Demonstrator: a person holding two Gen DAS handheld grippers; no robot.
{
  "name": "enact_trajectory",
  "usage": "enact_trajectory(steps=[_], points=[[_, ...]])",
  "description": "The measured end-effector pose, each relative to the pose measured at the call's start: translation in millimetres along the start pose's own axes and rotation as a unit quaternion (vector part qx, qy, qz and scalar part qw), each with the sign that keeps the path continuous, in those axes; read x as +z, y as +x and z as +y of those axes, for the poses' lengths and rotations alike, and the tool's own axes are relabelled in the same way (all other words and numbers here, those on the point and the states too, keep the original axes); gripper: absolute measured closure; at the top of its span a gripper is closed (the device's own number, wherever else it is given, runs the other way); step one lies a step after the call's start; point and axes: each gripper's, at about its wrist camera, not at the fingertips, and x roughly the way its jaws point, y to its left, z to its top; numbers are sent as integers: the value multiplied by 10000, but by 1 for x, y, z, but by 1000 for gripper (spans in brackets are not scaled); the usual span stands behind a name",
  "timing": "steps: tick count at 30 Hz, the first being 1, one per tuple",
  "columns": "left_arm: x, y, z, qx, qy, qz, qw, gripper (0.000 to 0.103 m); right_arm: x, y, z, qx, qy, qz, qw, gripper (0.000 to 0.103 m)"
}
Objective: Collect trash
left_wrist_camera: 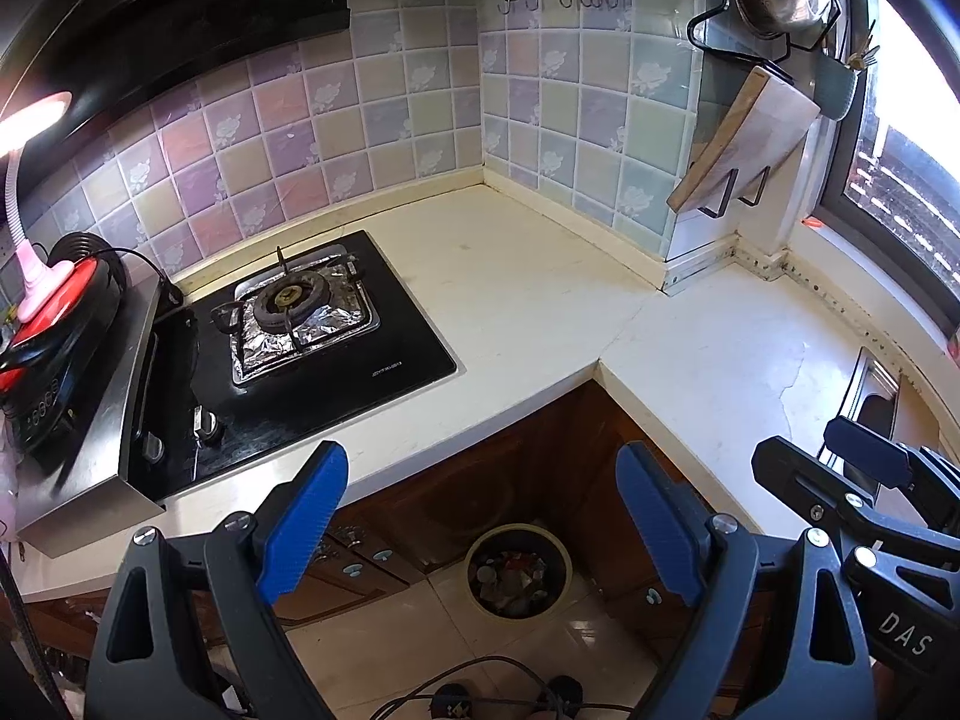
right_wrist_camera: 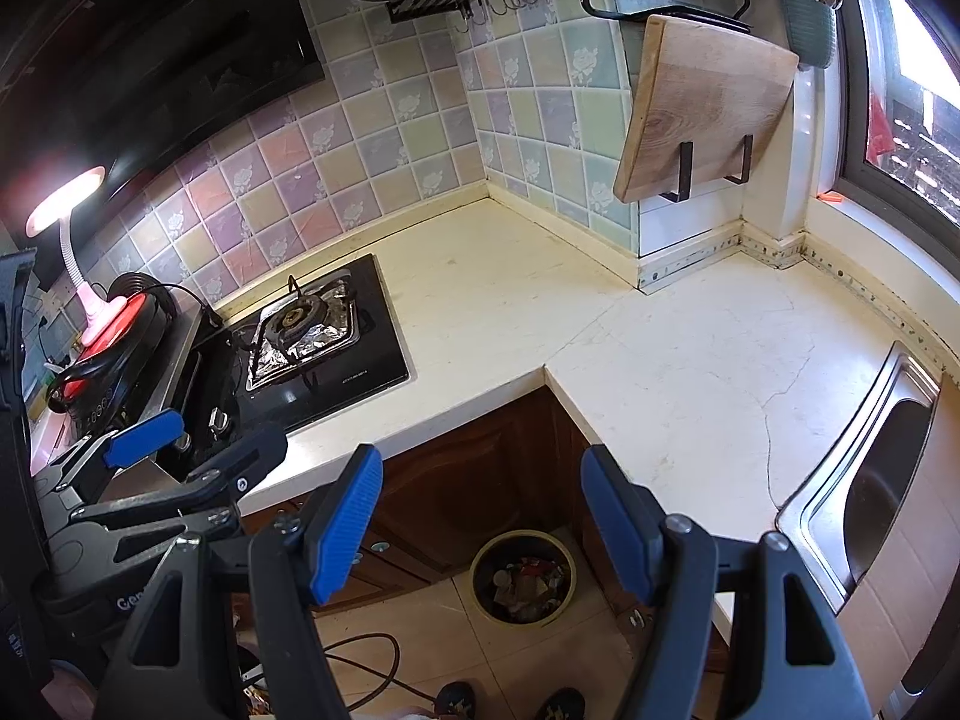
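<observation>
Four blue fingers [left_wrist_camera: 303, 525] spread wide above one full bin [left_wrist_camera: 517, 571]

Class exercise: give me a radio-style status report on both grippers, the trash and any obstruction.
Left gripper open, empty. Right gripper open, empty. Trash bin on floor below counter corner, already holding scraps. Countertop shows no loose trash; nothing between fingers and bin.

Foil-lined gas stove [left_wrist_camera: 300, 312], wooden cutting board [right_wrist_camera: 708, 108] on wall rack, steel sink [right_wrist_camera: 870, 480], pink lamp [left_wrist_camera: 30, 192]
</observation>
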Motion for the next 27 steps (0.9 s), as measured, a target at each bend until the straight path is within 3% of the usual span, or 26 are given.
enact_trajectory(steps=[27], points=[[2, 9, 8, -88, 97, 163, 9998, 14, -4, 4, 5, -93, 91, 57, 9999, 33]])
